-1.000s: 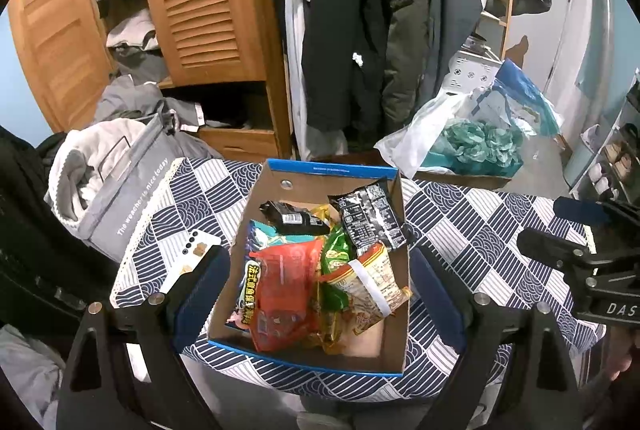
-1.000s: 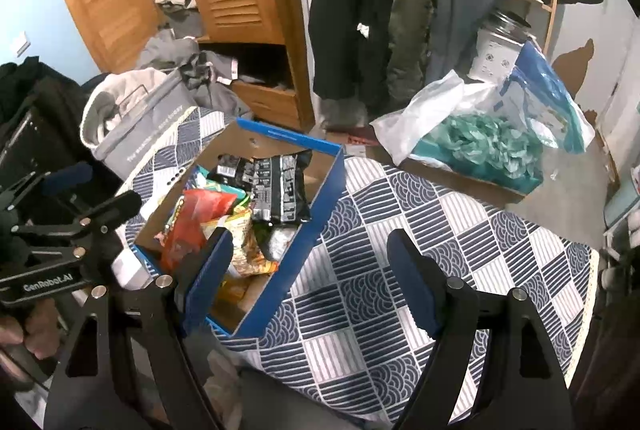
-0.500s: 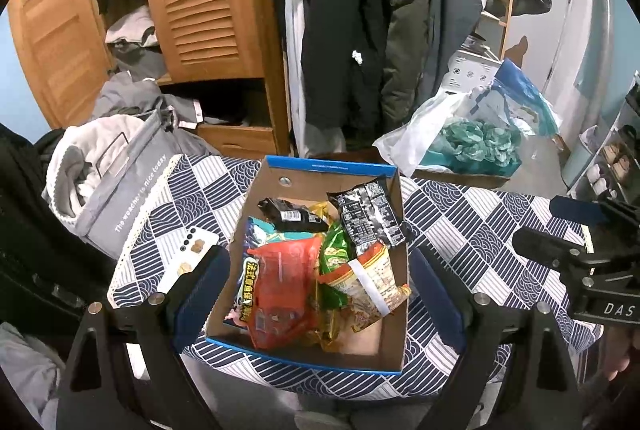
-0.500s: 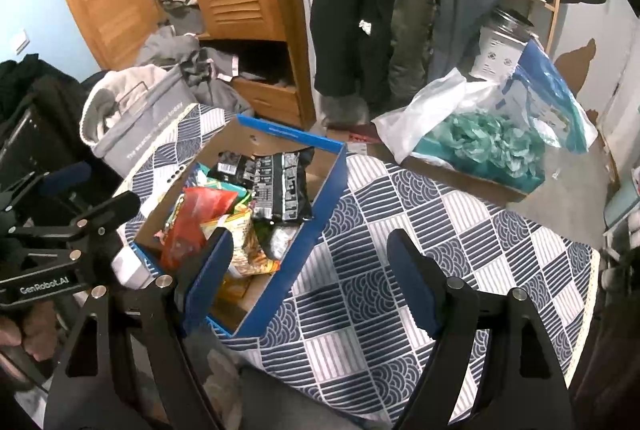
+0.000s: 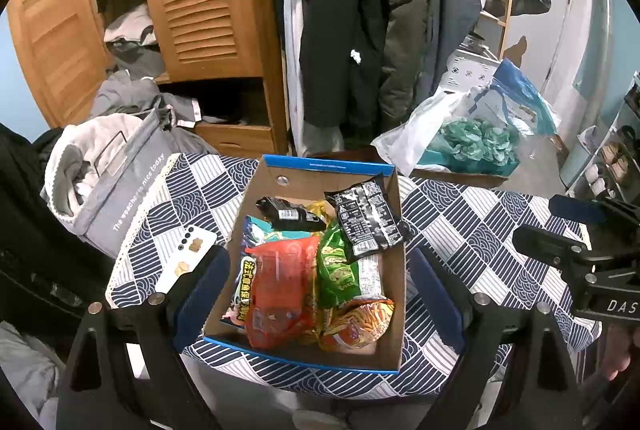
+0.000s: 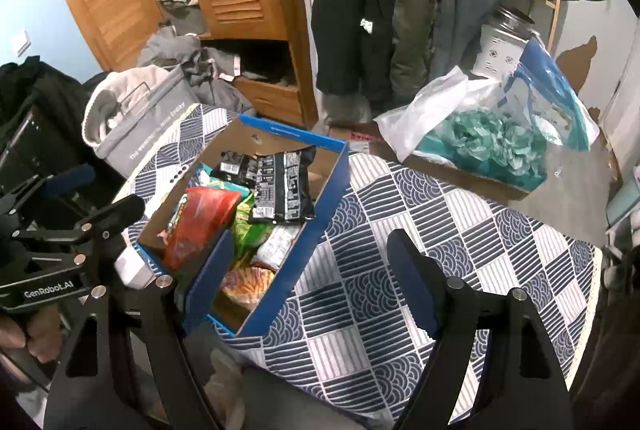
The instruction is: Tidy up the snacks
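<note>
A blue-edged cardboard box (image 5: 328,162) (image 6: 332,185) sits on the patterned table and holds several snack bags: a red bag (image 5: 280,286) (image 6: 200,218), a green bag (image 5: 336,266), a black bag (image 5: 366,222) (image 6: 280,185), a small black packet (image 5: 286,213) and an orange bag (image 5: 356,322). My left gripper (image 5: 316,294) is open and empty, hovering above the box's near end. My right gripper (image 6: 308,282) is open and empty, above the table at the box's right side.
A white phone (image 5: 188,258) lies on the table left of the box. A grey fabric bin of clothes (image 5: 112,165) stands at the far left. A plastic bag with teal stuffing (image 5: 472,141) sits behind the table. A wardrobe and hanging coats (image 5: 352,9) stand behind.
Both grippers have drifted slightly closer to the box; the view has shifted a little. Nothing was taken hold of or moved.
</note>
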A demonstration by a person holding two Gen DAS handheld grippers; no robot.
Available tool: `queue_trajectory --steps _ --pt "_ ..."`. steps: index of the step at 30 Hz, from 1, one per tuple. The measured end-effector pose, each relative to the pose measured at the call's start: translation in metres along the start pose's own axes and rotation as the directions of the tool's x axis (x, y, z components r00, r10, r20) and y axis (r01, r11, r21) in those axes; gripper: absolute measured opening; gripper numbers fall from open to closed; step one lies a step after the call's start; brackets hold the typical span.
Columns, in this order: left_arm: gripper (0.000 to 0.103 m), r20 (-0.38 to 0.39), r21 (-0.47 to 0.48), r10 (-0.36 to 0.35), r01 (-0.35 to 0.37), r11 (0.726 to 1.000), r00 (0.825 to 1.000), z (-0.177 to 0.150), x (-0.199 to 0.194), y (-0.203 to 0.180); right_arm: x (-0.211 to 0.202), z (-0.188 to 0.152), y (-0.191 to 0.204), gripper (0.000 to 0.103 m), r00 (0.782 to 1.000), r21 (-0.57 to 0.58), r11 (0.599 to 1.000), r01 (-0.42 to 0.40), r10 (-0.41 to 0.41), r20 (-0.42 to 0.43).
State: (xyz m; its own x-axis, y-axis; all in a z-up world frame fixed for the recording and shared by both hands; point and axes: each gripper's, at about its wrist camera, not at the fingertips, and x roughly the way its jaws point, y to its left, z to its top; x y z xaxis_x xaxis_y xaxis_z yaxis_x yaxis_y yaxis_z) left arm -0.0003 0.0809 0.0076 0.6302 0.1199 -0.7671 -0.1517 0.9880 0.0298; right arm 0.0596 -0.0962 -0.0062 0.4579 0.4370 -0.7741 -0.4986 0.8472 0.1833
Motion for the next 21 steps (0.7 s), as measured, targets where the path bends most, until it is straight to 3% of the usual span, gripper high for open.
queue_trajectory --steps 21 --pt "0.092 -0.008 0.004 0.005 -0.005 1.000 1.000 -0.0031 -0.0014 -0.0024 -0.0005 0.0007 0.0007 0.079 1.000 0.001 1.000 0.002 -0.002 0.000"
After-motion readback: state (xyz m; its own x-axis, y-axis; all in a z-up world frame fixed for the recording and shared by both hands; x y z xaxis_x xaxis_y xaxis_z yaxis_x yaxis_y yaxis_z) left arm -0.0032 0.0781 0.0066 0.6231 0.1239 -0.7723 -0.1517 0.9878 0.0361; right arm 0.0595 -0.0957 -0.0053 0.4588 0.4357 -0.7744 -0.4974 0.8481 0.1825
